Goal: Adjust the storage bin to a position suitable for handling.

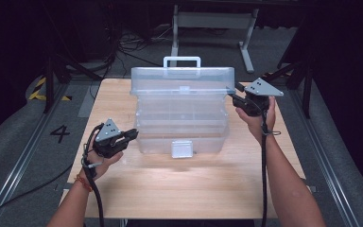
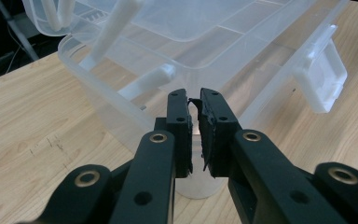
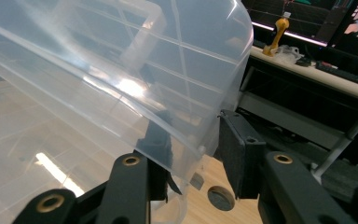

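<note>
A clear plastic toolbox stands in the middle of the wooden table, its lid raised and tilted back, with the white handle on top. My left gripper is at the box's front left corner. In the left gripper view its jaws stand almost together, pinching the corner rim. My right gripper is at the lid's right end. In the right gripper view its jaws straddle the lid's edge, one seen through the plastic, the other just off the outside.
A white latch hangs at the box's front middle, also seen as the latch in the left gripper view. Behind the table stands a white desk frame, with cables on the floor. A bench with a yellow object lies beyond the lid.
</note>
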Demonstrator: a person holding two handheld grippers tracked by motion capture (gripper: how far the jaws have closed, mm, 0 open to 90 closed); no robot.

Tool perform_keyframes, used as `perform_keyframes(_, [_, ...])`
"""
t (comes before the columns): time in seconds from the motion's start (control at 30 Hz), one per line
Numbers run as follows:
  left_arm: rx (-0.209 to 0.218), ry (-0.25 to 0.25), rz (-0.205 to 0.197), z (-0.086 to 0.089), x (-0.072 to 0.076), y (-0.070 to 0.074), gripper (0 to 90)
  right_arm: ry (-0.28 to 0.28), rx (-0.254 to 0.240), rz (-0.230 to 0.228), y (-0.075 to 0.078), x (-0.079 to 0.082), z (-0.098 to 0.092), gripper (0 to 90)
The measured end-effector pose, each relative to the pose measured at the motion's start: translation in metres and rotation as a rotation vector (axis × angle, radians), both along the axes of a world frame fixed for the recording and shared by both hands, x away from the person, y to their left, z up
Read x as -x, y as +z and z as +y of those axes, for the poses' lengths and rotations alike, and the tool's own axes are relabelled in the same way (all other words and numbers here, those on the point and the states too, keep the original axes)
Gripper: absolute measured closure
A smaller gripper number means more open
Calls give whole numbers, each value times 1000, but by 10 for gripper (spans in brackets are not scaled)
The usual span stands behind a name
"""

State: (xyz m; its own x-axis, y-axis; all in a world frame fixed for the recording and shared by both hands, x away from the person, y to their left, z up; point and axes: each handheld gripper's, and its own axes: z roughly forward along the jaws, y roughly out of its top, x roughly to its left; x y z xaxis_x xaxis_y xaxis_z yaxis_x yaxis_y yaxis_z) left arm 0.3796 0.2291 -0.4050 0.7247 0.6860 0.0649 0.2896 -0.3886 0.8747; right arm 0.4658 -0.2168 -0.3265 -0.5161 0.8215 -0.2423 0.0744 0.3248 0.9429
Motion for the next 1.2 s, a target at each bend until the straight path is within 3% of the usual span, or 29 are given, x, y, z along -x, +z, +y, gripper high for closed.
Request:
perform_keyframes(0.53, [8, -7, 4, 0, -2, -1, 818, -29, -19, 11, 4, -14, 1, 723])
perform_keyframes(0.87, [9, -17, 8, 0, -3, -2, 819, -20, -64, 44, 6, -26, 0, 723])
perform_keyframes(1.03, [9, -14, 7, 0, -3, -2, 818, -34, -34, 35, 5, -29, 3, 705])
perform_keyframes(1.2, [10, -15, 8, 0, -3, -2, 818, -28, -39, 37, 3, -33, 3, 699])
